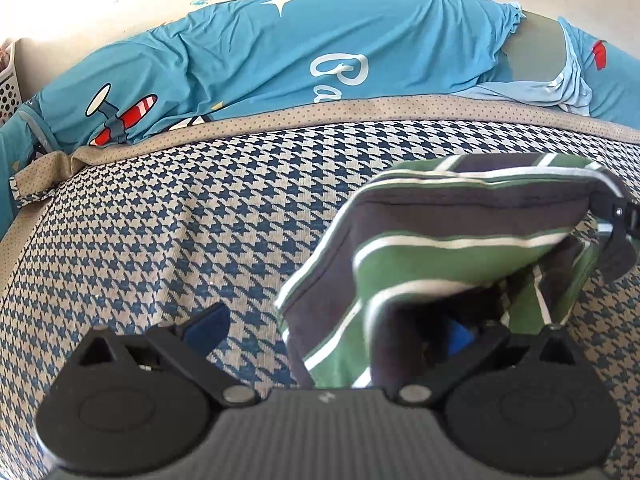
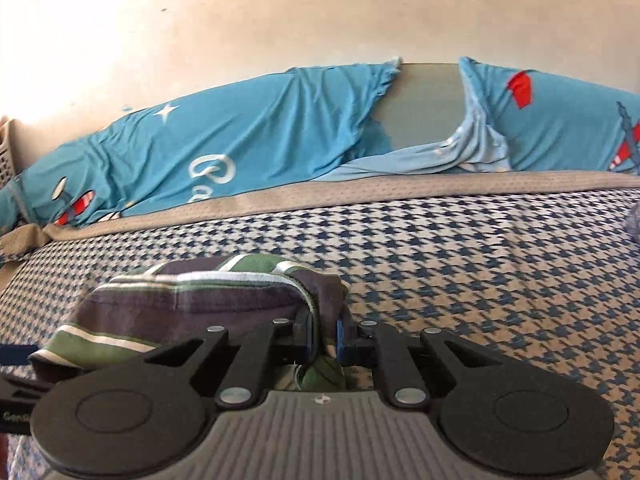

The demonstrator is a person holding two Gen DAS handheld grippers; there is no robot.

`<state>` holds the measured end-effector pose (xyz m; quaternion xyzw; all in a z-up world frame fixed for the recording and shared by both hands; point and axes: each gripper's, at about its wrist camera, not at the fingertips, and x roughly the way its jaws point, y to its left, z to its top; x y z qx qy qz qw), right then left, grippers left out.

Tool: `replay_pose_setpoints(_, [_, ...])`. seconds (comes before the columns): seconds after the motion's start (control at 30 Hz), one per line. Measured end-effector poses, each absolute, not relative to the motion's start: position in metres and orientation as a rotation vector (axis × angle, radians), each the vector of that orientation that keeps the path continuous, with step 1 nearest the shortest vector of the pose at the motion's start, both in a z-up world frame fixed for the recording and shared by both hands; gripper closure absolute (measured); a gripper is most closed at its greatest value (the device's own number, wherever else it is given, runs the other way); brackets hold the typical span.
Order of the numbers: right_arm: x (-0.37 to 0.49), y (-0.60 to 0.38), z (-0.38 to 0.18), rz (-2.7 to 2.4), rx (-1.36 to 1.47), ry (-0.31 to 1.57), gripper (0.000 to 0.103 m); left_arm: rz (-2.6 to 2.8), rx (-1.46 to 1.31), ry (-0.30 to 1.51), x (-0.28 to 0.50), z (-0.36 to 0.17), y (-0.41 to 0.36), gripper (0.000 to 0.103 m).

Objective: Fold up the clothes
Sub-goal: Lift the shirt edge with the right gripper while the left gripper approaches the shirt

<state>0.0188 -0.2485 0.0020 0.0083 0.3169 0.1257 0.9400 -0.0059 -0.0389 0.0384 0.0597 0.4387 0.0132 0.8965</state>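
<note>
Surface: a bed [image 1: 160, 220] under a houndstooth cover in dark blue and beige, with a dotted beige border [image 2: 360, 188] along its far edge.
Far side: a teal sheet [image 1: 280, 48] printed with a white star, cursive lettering and red-and-white aeroplanes, draped over a long bolster shape; a grey panel [image 2: 424, 104] shows in the gap between its folds.
Room: a plain pale wall [image 2: 280, 12] behind; a white perforated basket [image 1: 8, 88] at the far left edge.
Garment: a green, grey and white striped garment [image 1: 460, 216], partly folded and lifted off the bed between the two tools.
Right tool [image 2: 324, 340]: jaws pinched nearly together, clamping a bunched edge of the striped garment between its blue pads.
Left tool [image 1: 332, 328]: jaws spread wide; its left blue pad [image 1: 208, 324] stands bare over the bed cover, the right finger is wrapped in cloth, so it is released rather than gripping.
</note>
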Motion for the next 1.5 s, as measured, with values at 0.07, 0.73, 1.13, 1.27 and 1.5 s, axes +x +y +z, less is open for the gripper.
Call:
replay_pose_setpoints(0.07, [0.025,-0.257,0.003,0.179,0.015,0.636,0.093,0.025,0.138,0.908,-0.006,0.037,-0.042,0.000])
replay_pose_setpoints(0.73, [0.029,-0.274,0.006,0.195,0.140,0.771,0.049,-0.119,0.024,0.995,-0.007,0.030,-0.039,0.000])
replay_pose_setpoints(1.13, [0.001,-0.236,0.011,0.468,0.082,0.748,0.047,-0.134,-0.002,1.019,-0.010,0.028,-0.029,0.000])
replay_pose_setpoints(1.27, [-0.003,-0.222,0.001,0.514,0.042,0.798,0.047,-0.108,0.004,1.020,-0.008,0.026,-0.028,0.000])
replay_pose_setpoints(1.5, [-0.002,-0.214,-0.015,0.541,0.031,0.829,0.047,-0.059,0.038,0.985,-0.006,0.025,-0.032,0.000])
